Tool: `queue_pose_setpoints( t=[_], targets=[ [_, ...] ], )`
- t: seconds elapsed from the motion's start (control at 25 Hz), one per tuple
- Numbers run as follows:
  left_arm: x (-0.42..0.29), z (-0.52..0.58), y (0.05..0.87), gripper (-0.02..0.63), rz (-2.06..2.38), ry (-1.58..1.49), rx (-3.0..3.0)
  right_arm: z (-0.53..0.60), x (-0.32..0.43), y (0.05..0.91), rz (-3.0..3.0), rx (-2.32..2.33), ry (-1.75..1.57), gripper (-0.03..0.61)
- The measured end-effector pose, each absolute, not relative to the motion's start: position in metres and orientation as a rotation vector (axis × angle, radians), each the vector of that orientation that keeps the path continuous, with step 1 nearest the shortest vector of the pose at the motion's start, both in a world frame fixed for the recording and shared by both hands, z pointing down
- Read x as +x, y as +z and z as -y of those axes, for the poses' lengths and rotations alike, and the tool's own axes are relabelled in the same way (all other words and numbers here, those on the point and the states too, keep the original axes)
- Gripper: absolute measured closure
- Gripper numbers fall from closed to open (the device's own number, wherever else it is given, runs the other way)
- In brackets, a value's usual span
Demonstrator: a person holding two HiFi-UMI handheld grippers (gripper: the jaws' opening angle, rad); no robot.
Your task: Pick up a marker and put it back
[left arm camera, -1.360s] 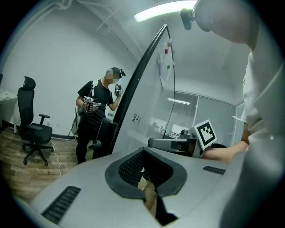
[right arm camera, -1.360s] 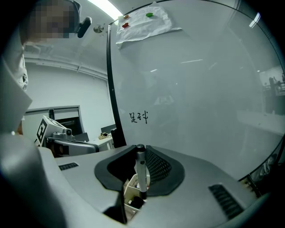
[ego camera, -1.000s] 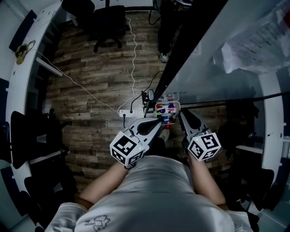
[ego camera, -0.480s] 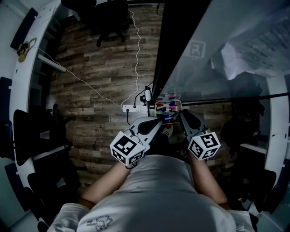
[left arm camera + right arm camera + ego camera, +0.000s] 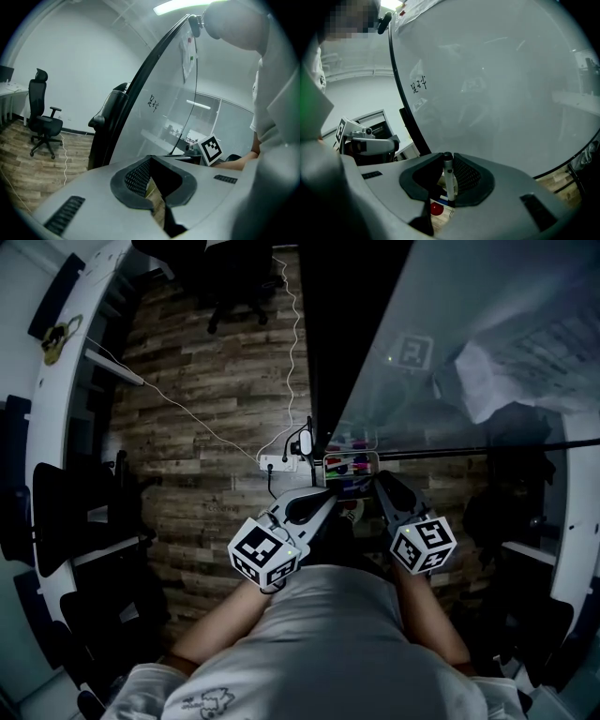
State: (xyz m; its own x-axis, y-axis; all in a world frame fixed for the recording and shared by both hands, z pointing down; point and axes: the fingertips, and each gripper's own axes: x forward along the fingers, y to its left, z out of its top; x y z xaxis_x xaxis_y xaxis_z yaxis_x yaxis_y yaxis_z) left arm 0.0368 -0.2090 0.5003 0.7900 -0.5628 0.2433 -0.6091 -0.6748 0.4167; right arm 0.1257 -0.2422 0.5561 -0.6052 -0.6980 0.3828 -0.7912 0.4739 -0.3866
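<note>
A slim grey marker [image 5: 448, 180] stands upright between the pads of my right gripper [image 5: 446, 158], which is shut on it in front of the glass whiteboard [image 5: 501, 89]. Below those jaws a red cap [image 5: 436, 208] and a blue marker show. In the head view a small tray [image 5: 350, 465] of coloured markers hangs at the board's lower edge. The right gripper [image 5: 382, 480] sits just below its right end and the left gripper [image 5: 328, 491] just below its left end. In the left gripper view my left gripper [image 5: 150, 160] has its jaws together, holding nothing.
A white power strip [image 5: 278, 463] with a long white cable lies on the wooden floor left of the tray. A black office chair [image 5: 43, 123] stands farther back. Papers [image 5: 525, 357] are stuck on the board. A white desk [image 5: 56, 362] curves along the left.
The head view has shifted, so the board's dark edge now stands more upright. Both grippers stay at nearly the same spot under the tray.
</note>
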Motion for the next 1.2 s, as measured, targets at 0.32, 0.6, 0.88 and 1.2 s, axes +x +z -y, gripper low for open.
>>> queue_pose_setpoints(
  t=[0.32, 0.6, 0.88, 1.2],
  targets=[
    [0.036, 0.208, 0.503, 0.609, 0.882, 0.131, 2.479, 0.245, 0.129, 0.557, 2.556, 1.307, 0.815, 0.502],
    [0.036, 0.207, 0.506, 0.609, 0.882, 0.138, 2.472, 0.248, 0.129, 0.562, 2.548, 1.299, 0.835, 0.502],
    [0.037, 0.208, 0.504, 0.609, 0.869, 0.106, 2.458, 0.252, 0.133, 0.555, 2.561, 1.344, 0.814, 0.494],
    [0.046, 0.215, 0.503, 0.609, 0.845, 0.096, 2.465, 0.262, 0.140, 0.546, 2.571, 1.358, 0.780, 0.488]
  ],
)
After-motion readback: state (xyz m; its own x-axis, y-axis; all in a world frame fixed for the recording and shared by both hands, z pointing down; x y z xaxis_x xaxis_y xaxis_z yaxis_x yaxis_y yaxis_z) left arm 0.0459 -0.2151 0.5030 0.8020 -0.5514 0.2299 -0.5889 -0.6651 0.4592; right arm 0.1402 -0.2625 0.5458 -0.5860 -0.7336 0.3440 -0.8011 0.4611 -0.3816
